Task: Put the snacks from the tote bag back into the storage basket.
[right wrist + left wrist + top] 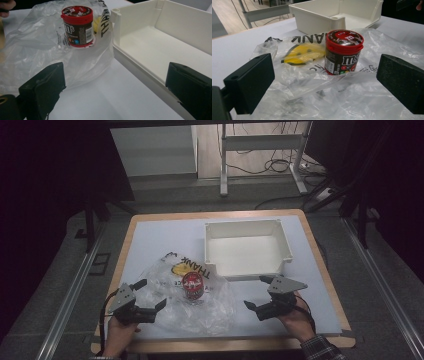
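A red-lidded brown candy tub [193, 285] [343, 51] [78, 26] stands upright on a clear plastic bag [200, 305] [317, 92] [37, 42] printed with a yellow smiley and black letters. My left gripper [152, 293] [324, 85] is open at the bag's left edge, with its jaws wide and the tub beyond them. My right gripper [258, 292] [115, 85] is open to the right of the bag, just in front of a white bin [247, 270] [317, 21] [140, 62], with nothing between its jaws.
The white bin holds nothing and sits at the back right of the white table top [150, 235]. Bare table lies behind the bag on the left. A metal desk frame and cables [260, 155] stand on the floor beyond the table.
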Tool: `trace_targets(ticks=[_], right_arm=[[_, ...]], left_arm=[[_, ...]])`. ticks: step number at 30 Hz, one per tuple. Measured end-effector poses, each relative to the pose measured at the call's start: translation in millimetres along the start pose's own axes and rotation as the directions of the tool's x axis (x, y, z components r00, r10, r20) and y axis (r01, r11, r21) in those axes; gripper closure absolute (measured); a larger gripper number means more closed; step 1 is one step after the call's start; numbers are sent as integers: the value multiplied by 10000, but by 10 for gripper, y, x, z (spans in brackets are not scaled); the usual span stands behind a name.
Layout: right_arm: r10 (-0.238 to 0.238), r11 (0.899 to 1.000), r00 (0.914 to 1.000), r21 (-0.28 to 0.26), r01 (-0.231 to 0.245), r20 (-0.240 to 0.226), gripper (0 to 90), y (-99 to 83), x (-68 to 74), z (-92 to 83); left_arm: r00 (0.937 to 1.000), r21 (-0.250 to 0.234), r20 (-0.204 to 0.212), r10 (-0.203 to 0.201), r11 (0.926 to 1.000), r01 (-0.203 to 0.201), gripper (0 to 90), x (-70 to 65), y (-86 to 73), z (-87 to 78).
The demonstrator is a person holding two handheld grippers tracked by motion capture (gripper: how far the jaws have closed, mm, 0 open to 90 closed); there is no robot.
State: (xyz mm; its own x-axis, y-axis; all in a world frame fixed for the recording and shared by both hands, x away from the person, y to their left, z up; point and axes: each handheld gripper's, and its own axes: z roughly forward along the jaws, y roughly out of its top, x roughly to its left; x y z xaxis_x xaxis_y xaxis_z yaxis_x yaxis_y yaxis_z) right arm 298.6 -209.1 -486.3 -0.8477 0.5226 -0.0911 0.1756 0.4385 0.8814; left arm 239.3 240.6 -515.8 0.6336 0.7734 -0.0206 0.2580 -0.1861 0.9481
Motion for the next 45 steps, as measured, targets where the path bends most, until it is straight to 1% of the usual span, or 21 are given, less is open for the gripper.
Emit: trace_targets(ticks=[10,11,21,28,32,39,42,45], right_arm=[[-67,10000,9999,-5,67,-138,28,29,16,43],[-56,10000,9998,-33,55,-216,28,34,22,57],[-87,10000,9992,40,88,-398,28,69,29,96],[-125,9999,9983,-20,124,-562,28,93,44,120],[-132,9999,9975,-76,127,-694,28,118,48,152],[-285,9995,9942,98,297,-1039,33,163,73,212],[-153,9997,9923,176,176,-1228,34,173,53,235],[-224,9995,9921,198,250,-1232,34,180,45,254]], left_arm=[[10000,-49,21,10,10000,-10,17,-4,4,-1],[10000,-46,32,29,10000,-29,17,-6,4,-1],[9999,-30,39,102,9999,-101,18,-15,8,3],[9999,-28,24,136,9999,-136,19,-19,9,4],[9999,-55,5,151,9999,-151,20,-20,10,2],[9999,-34,10,170,9998,-170,20,-23,10,6],[9998,-9,4,195,9998,-195,20,-26,10,9],[9998,1,2,208,9998,-208,20,-27,10,10]])
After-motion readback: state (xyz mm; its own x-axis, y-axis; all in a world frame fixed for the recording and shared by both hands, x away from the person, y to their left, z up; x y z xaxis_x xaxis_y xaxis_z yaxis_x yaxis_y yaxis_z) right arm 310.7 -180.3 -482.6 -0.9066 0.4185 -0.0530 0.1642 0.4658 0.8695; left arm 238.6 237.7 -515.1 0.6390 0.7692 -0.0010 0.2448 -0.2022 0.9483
